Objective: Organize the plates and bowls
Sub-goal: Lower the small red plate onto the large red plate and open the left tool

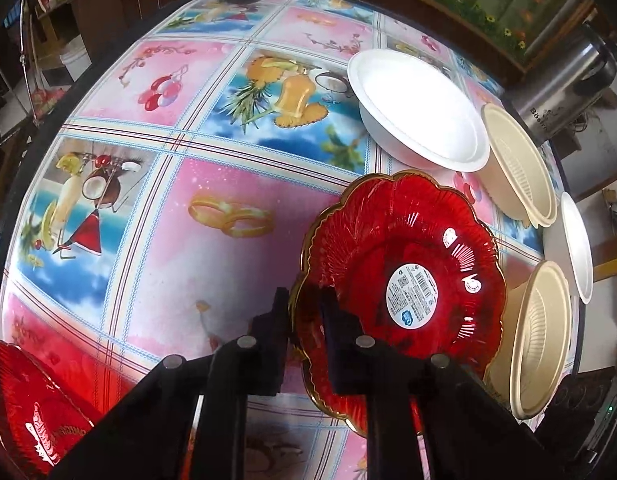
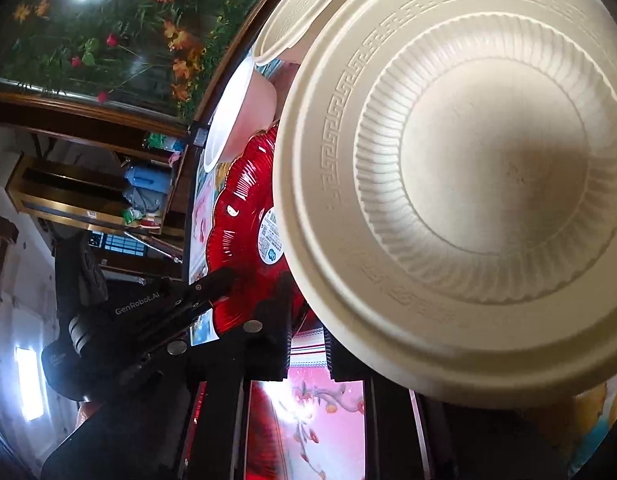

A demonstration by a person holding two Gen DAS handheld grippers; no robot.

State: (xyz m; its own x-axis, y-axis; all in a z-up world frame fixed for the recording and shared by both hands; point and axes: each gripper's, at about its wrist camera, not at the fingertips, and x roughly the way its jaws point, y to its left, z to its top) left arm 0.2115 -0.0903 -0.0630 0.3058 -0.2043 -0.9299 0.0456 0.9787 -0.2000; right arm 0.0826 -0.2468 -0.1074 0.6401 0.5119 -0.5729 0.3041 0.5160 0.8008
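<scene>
A red glass plate [image 1: 408, 264] with a gold scalloped rim and a round label sits tilted at the table's right side. My left gripper [image 1: 304, 300] is shut on its near rim, one finger on each side of the edge. The right wrist view shows that plate [image 2: 240, 216] and the left gripper [image 2: 212, 280] too. A cream ribbed bowl [image 2: 468, 200] fills the right wrist view, tipped with its inside facing the camera. My right gripper [image 2: 306, 320] is shut on its lower rim. The same bowl [image 1: 542, 340] stands on edge beside the red plate.
A white bowl [image 1: 416, 108], another cream bowl [image 1: 520, 164] and a white dish [image 1: 576, 248] crowd the right edge of the fruit-patterned tablecloth [image 1: 212, 264]. A second red plate [image 1: 28, 400] lies at the near left. A steel urn [image 1: 564, 88] stands beyond the table.
</scene>
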